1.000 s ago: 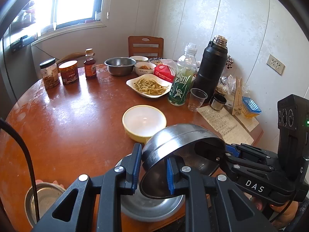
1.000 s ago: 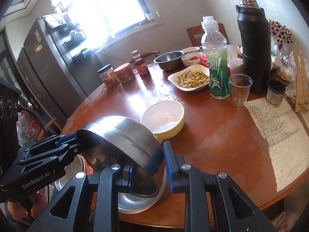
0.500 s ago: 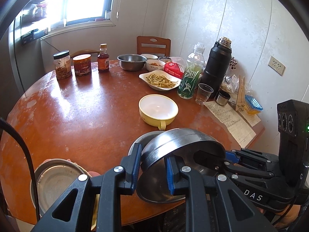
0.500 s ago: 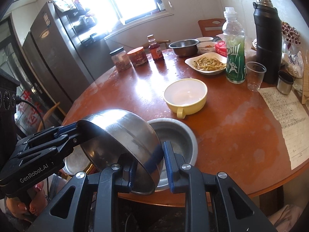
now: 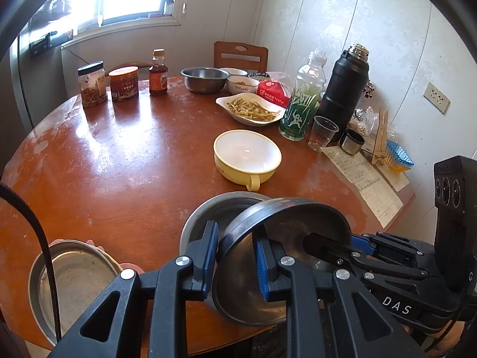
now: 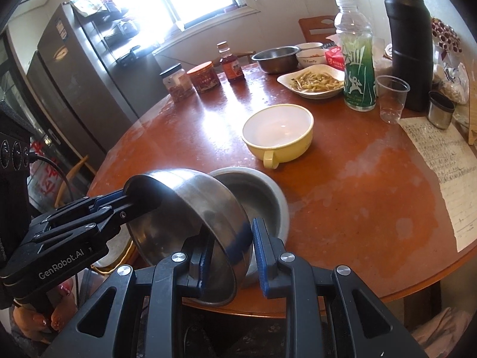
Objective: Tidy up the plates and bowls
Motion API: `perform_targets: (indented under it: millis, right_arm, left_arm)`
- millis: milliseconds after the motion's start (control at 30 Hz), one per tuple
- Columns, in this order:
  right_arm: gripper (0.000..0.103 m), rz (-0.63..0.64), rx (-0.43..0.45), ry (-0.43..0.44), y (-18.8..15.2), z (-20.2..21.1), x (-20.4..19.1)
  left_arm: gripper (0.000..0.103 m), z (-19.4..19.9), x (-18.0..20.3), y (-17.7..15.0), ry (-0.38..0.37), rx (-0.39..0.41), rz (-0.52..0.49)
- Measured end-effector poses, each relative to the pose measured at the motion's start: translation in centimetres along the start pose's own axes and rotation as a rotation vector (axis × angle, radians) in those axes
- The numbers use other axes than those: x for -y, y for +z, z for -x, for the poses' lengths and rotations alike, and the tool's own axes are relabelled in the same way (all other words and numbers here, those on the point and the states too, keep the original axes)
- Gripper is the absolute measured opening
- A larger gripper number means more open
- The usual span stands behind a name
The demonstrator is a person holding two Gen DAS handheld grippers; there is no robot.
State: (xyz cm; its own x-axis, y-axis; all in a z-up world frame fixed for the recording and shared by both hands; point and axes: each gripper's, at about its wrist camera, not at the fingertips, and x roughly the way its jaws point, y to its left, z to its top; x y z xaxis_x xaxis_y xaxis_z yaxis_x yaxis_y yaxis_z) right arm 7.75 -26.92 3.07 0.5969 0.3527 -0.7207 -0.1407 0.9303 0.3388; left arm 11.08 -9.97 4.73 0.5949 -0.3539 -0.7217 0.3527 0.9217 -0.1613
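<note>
Left gripper (image 5: 234, 264) and right gripper (image 6: 229, 256) each clamp opposite rims of a tilted steel bowl (image 5: 286, 229) above a second bowl (image 6: 256, 191) on the table (image 5: 119, 161).

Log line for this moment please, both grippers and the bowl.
left gripper: shut on steel bowl rim | right gripper: shut on opposite rim | bowl: tilted, over empty steel bowl on table | not yet nested

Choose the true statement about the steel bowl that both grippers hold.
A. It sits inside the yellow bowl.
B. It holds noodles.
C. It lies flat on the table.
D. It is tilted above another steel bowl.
D: the held steel bowl is tipped on its side, over the steel bowl on the table.
</note>
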Motion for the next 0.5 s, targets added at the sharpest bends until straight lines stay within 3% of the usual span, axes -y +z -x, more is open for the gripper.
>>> perform_targets:
  millis: [500]
  right_arm:
    - [0.026,-0.038,-0.058,0.007,0.4,-2.7,1.9]
  left_arm:
    - [0.024,-3.4,-0.2,0.5,0.018,-0.063,0.011]
